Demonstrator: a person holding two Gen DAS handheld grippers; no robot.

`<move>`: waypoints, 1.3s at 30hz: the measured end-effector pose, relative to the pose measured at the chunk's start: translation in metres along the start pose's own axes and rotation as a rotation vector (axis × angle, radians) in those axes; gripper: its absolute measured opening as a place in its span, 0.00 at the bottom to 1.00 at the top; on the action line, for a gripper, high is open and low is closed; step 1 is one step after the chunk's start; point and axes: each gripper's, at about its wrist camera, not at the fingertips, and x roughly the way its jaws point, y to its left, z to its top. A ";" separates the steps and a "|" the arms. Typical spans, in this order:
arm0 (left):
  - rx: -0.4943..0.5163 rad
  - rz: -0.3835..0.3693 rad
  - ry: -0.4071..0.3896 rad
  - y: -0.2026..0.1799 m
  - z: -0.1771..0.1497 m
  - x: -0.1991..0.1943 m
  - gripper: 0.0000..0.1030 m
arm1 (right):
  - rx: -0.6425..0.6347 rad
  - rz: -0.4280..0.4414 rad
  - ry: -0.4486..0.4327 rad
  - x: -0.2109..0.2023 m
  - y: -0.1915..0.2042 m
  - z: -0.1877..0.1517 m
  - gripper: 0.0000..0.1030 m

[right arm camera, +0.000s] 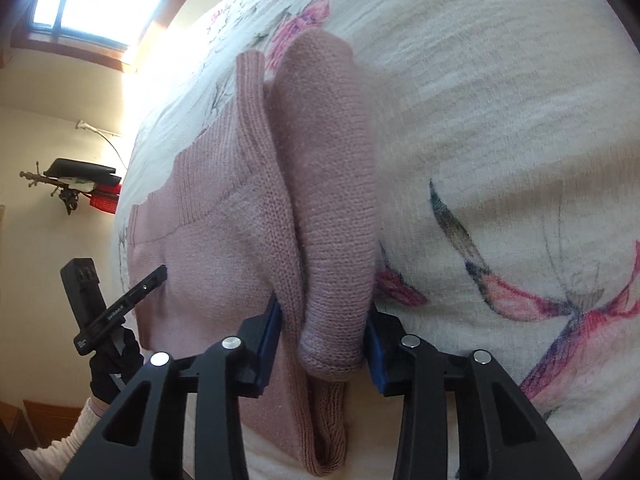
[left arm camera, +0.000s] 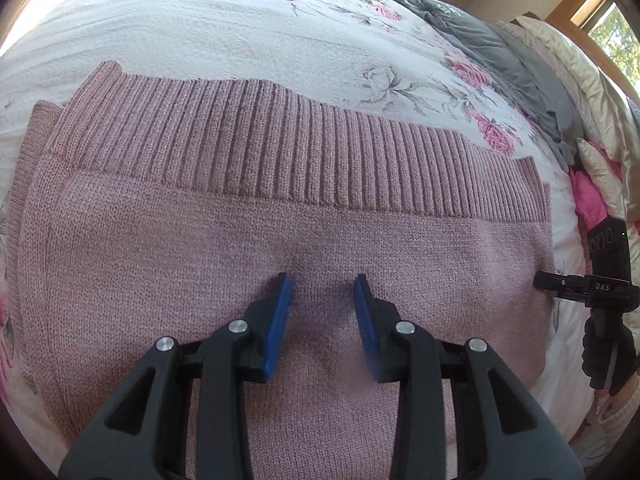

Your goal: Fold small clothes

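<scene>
On the floral bedspread (left arm camera: 248,20) lies a pink knit sweater (left arm camera: 248,240), spread flat with its ribbed hem away from the left gripper (left arm camera: 323,280). Left gripper: jaws parted, blue pads (left arm camera: 280,320) resting on the knit, gripping nothing. Right gripper (right arm camera: 324,312): jaws closed around a bunched sleeve (right arm camera: 332,208) at the sweater's edge. Grey clothing (left arm camera: 500,56) lies heaped well apart, near the pillows (left arm camera: 560,52).

place: home bedroom | evidence: floral bedspread (left arm camera: 280,20), pillows (left arm camera: 560,64), window (right arm camera: 104,0)
</scene>
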 end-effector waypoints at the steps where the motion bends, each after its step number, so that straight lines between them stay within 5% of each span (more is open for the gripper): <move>1: 0.002 -0.002 0.000 0.000 0.000 0.001 0.32 | 0.010 0.012 -0.007 0.000 -0.003 -0.002 0.31; 16: -0.005 -0.018 0.016 0.002 0.001 -0.002 0.32 | 0.058 -0.041 -0.044 0.000 0.010 -0.010 0.23; 26: -0.041 -0.069 -0.058 0.039 -0.009 -0.072 0.38 | -0.210 -0.063 -0.072 -0.015 0.151 -0.005 0.18; 33: -0.083 -0.120 -0.079 0.061 -0.012 -0.092 0.38 | -0.422 -0.125 0.051 0.056 0.246 -0.013 0.16; 39: -0.116 -0.139 -0.083 0.073 -0.016 -0.097 0.40 | -0.482 -0.257 0.154 0.119 0.260 -0.024 0.17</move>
